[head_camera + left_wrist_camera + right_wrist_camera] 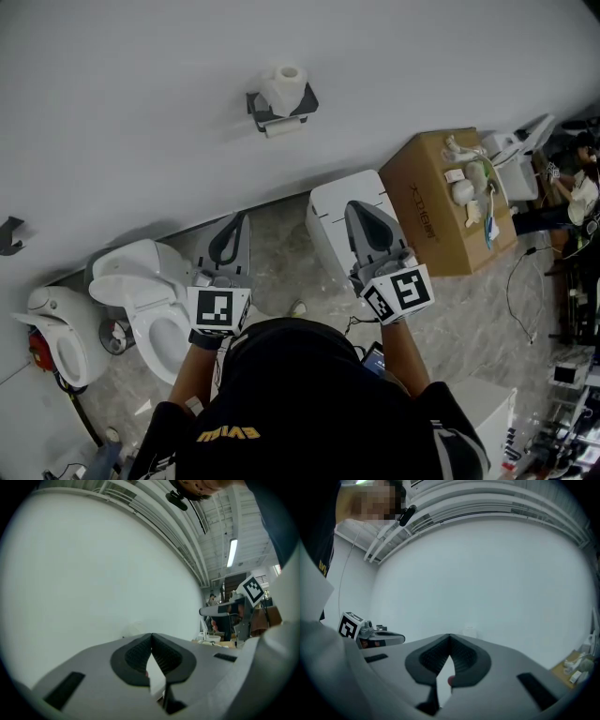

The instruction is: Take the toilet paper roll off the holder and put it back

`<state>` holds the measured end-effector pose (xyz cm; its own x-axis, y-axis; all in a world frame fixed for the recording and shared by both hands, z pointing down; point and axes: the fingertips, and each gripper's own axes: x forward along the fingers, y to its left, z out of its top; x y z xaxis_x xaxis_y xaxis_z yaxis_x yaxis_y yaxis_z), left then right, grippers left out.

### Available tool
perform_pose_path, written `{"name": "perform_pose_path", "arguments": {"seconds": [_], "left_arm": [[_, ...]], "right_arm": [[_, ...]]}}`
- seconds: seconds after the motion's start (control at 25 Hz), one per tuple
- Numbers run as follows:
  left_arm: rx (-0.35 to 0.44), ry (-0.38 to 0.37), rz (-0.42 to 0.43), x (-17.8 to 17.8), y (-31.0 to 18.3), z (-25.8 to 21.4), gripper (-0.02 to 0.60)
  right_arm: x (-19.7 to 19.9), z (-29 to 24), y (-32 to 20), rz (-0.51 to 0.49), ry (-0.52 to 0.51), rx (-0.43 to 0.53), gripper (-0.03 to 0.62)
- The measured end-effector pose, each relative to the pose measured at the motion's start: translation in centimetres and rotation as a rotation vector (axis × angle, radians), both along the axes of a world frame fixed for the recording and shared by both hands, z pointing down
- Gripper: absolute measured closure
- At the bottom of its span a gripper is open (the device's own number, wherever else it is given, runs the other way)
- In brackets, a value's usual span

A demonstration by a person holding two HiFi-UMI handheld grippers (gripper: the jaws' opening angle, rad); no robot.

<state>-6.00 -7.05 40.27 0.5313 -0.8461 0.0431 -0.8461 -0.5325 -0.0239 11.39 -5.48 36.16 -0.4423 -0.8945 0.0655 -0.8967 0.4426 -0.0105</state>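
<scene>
Toilet paper roll (283, 87) is sitting on its dark wall holder (307, 97) with its core opening turned up toward the head camera, so its long axis appears to be running up the wall rather than across it. A person is holding the left gripper (242, 223) and the right gripper (358, 211) level and side by side. Both are pointing at the wall, each with its jaws pressed together on nothing. The roll is lying ahead of the claws and between their two lines, well apart from both. The left one is looking slightly nearer in the head view, though not by enough to settle which would reach. With the roll seated like this, the scene is fitting either a roll about to be lifted off or one already set back. A plain white wall (141, 94) is filling both gripper views. Below, a white toilet (150, 281) and a cardboard box (431, 211) are standing on a marbled grey floor (281, 253).
</scene>
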Motion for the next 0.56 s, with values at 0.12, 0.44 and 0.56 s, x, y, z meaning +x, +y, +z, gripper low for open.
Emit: {"name": "perform_pose_path", "arguments": {"seconds": [0.12,0.44,0.56], "left_arm": [[-0.002,0.002,0.007,-0.2,0.1,0.1,0.569],[-0.054,-0.025,0.04,-1.2,-0.6,4.1,0.569],[-0.032,-0.073,0.007,-4.4,-1.7,8.2,0.569]], "right_arm": [[-0.3,0.0,0.0,-0.011,0.013,-0.003,0.602],[-1.3,0.7,-1.9,-0.189,0.198,-0.04,0.602],[-1.3,1.9,-4.0,-0.235,0.245,-0.046,0.602]]}}
